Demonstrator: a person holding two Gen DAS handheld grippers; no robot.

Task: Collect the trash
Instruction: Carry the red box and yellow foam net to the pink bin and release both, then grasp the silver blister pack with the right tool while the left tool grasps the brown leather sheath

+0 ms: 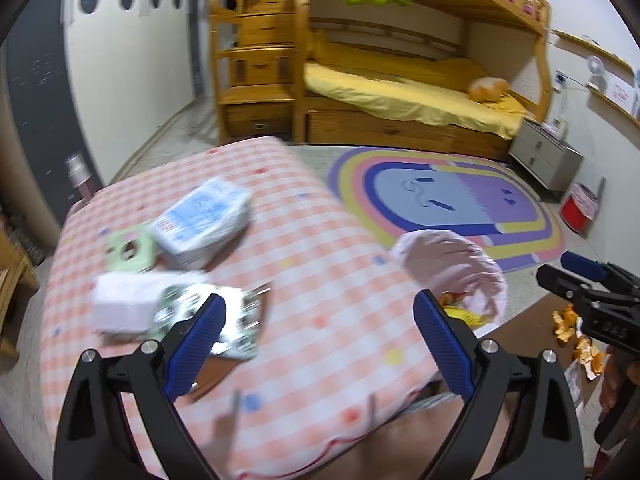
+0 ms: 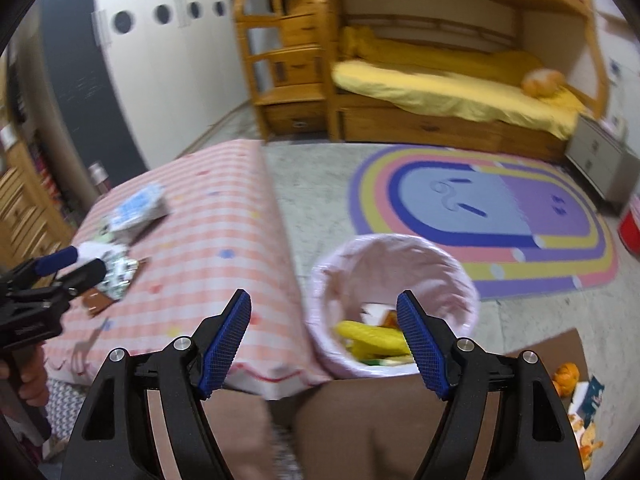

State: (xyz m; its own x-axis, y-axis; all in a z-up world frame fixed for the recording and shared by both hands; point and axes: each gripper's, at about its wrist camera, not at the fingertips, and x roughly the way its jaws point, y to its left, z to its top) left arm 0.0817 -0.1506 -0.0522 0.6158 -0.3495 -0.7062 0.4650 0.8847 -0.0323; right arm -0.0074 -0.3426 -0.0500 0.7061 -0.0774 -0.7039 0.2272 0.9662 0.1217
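Trash lies on the pink checked table [image 1: 320, 264]: a blue-and-white carton [image 1: 202, 220], a green piece with a hole [image 1: 130, 250], a white box [image 1: 124, 304], a crumpled silver wrapper [image 1: 224, 320] and a brown card [image 1: 212, 372]. My left gripper [image 1: 320, 320] is open and empty above the table, its left finger over the wrapper. A bin with a pink liner [image 2: 394, 280] stands beside the table and holds yellow trash [image 2: 374, 338]. My right gripper [image 2: 325, 308] is open and empty above the bin's near rim. The wrapper also shows in the right wrist view [image 2: 118, 274].
Orange peels [image 1: 576, 336] lie on brown cardboard [image 2: 552, 344] on the floor at the right. A rainbow rug [image 2: 480, 216] covers the floor beyond the bin. A wooden bunk bed [image 1: 400, 80], a grey drawer unit [image 1: 546, 156] and a red container [image 1: 578, 208] stand behind.
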